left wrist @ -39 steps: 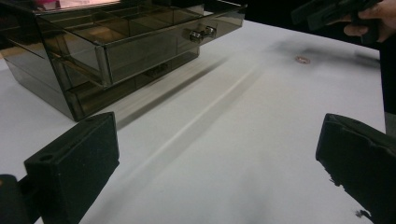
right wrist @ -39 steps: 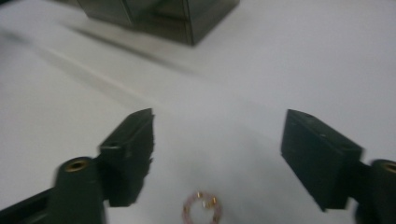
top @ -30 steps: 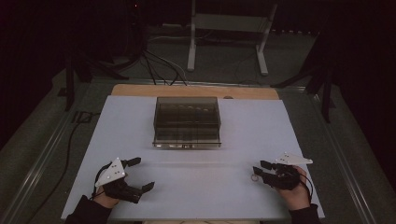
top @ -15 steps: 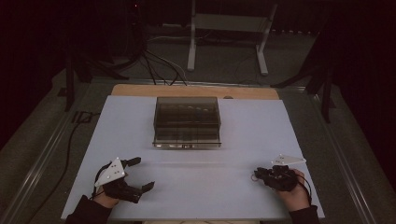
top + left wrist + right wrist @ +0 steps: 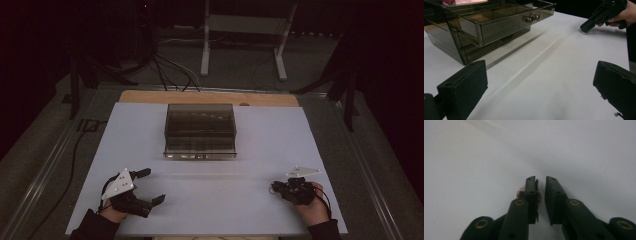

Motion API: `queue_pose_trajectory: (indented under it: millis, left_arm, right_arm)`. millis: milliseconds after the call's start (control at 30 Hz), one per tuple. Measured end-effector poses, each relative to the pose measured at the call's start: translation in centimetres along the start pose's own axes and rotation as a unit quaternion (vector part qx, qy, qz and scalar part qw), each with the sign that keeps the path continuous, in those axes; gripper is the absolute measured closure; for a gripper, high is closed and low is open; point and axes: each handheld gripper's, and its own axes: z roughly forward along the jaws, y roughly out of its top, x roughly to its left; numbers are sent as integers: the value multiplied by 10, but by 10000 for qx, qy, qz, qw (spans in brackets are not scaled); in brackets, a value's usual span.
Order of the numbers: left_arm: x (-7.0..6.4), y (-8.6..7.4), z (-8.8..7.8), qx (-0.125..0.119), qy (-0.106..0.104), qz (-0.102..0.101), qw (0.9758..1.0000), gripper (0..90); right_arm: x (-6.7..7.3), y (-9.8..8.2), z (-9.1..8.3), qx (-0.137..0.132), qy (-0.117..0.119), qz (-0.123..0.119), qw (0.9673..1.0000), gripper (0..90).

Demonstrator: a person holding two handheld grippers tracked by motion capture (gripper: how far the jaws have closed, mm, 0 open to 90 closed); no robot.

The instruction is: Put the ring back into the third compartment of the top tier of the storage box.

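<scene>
Little to grip: pinched at the very tips of the right gripper, its jaws just drawn nearly together, a small pink trinket on the worktop at front right, well apart from the drawer box. Keep the squeeze firm, lift straight and slowly, watch for slipping sideways. Leave the left gripper spread, resting front left.

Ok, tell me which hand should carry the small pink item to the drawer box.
Right. The right gripper is already at the small pink item, its jaws have just been closing with part of it between them. The left gripper stands open, far across the table.
</scene>
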Motion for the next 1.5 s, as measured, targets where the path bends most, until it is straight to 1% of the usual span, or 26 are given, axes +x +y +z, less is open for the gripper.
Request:
queue_pose_trajectory:
  millis: [33, 67, 100, 200, 267, 300, 400, 433, 600, 767, 967, 1333, 1500]
  left_arm:
    - [0, 0, 0, -2, -2, -7, 10000, 6]
    - [0, 0, 0, 1, 1, -4, 10000, 6]
    - [0, 0, 0, -2, -4, -8, 10000, 6]
    - [0, 0, 0, 6, -5, -4, 10000, 6]
    - [0, 0, 0, 11, -7, -8, 10000, 6]
    - [0, 0, 0, 3, -8, -5, 10000, 6]
    - [0, 0, 1, 2, -9, -8, 10000, 6]
    - [0, 0, 1, 11, -16, -7, 10000, 6]
    - [0, 0, 1, 8, -16, -10, 10000, 6]
    - [1, 0, 0, -2, 4, -8, 10000, 5]
    - [0, 0, 1, 26, 4, 19, 10000, 6]
    - [1, 0, 1, 17, 15, 10, 10000, 5]
    - [0, 0, 0, 10, 34, 23, 10000, 6]
  right_arm:
    - [1, 1, 0, 26, -34, -25, 10000, 848]
    - [1, 1, 0, 26, -34, -25, 10000, 848]
    - [3, 1, 1, 78, -91, -91, 9999, 850]
    - [4, 2, 1, 105, -133, -112, 9998, 854]
    - [4, 2, 1, 116, -143, -53, 9998, 864]
    - [3, 2, 1, 113, -123, 18, 9999, 867]
    - [4, 2, 1, 106, -148, 25, 9998, 869]
    - [5, 2, 1, 82, -168, 65, 9998, 870]
    - [6, 4, 2, 23, -174, 66, 9998, 870]
    - [6, 7, -1, -53, -126, 130, 9998, 870]
    - [7, 7, -3, -54, -142, 158, 9998, 870]
    - [7, 9, -7, -71, -135, 207, 9997, 870]
    - [9, 10, -8, -62, -132, 200, 9997, 870]
